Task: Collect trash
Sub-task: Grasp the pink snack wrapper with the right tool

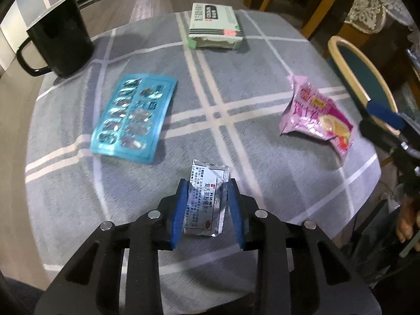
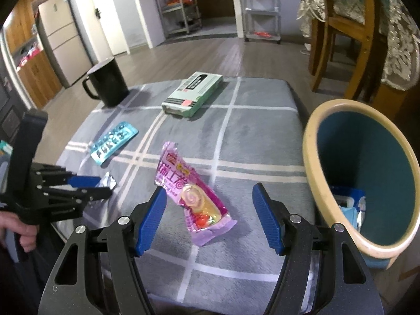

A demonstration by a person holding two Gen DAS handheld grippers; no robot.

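Observation:
My left gripper (image 1: 206, 186) is closed around a silver foil sachet (image 1: 207, 199) with red and black print, pads touching its edges, just above the grey checked cloth. It also shows in the right wrist view (image 2: 107, 182). A pink snack wrapper (image 2: 193, 194) lies on the cloth between the spread fingers of my right gripper (image 2: 210, 197), which is open and empty above it. The wrapper also shows in the left wrist view (image 1: 317, 116). A blue blister pack (image 1: 134, 116) lies left of centre. A bin (image 2: 367, 183) with a cream rim and teal inside stands at the table's right edge, holding some trash.
A black mug (image 1: 61, 39) stands at the far left of the table. A pale green box (image 1: 215, 26) lies at the far edge. Wooden chairs (image 2: 341, 31) stand beyond the table on the right. The cloth-covered table (image 1: 236, 84) drops off to the floor all round.

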